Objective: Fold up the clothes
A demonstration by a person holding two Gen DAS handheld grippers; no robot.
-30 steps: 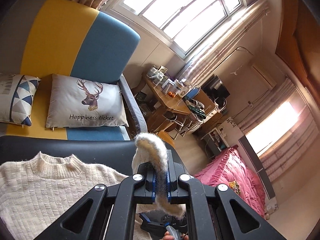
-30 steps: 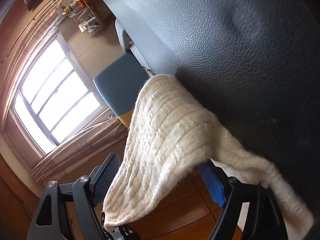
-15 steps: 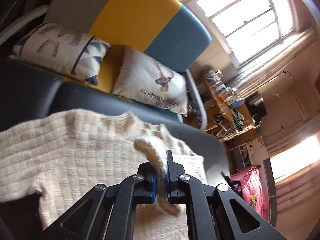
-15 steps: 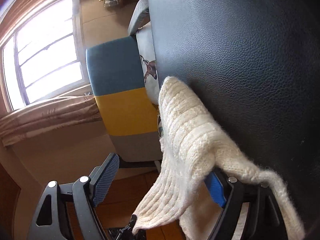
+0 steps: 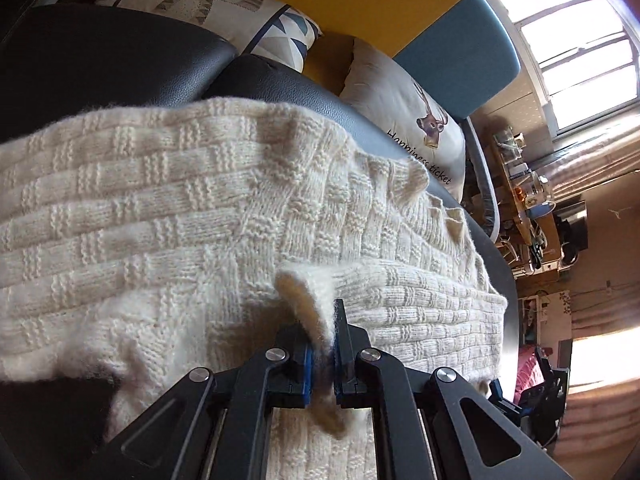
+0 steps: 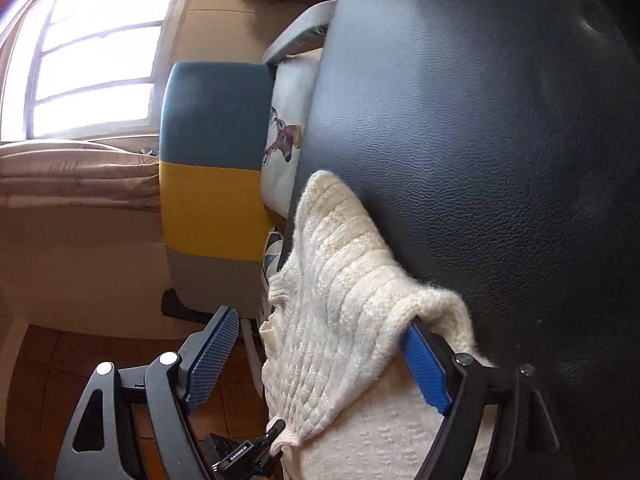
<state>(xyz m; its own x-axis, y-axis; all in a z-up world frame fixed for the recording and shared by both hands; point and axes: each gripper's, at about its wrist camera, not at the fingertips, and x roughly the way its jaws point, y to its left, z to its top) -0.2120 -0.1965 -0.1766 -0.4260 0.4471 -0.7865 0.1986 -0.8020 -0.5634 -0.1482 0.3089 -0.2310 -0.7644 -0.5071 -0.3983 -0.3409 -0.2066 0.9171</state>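
Note:
A cream knitted sweater point(image 5: 160, 208) lies spread on a black leather surface point(image 5: 100, 60). My left gripper point(image 5: 322, 320) is shut on a fuzzy fold of the sweater's edge, which sticks up between the blue pads just above the sweater's body. In the right wrist view my right gripper point(image 6: 320, 320) stands wide open. Another part of the sweater point(image 6: 344, 280) hangs over its right finger point(image 6: 424, 364) and runs along the edge of the leather surface point(image 6: 480, 160). The left finger point(image 6: 208, 356) is bare and away from the cloth.
Behind the leather surface stands a sofa with a yellow and blue back point(image 5: 400, 8) and two cushions, one with a deer print point(image 5: 404, 112). A cluttered desk point(image 5: 520, 184) and a bright window point(image 5: 580, 40) are at the right. Wooden floor point(image 6: 48, 352) lies below the right gripper.
My left gripper came down with the pinched fold, from facing the room to just above the spread sweater. The right wrist view rolled; the sweater still hangs over its right finger.

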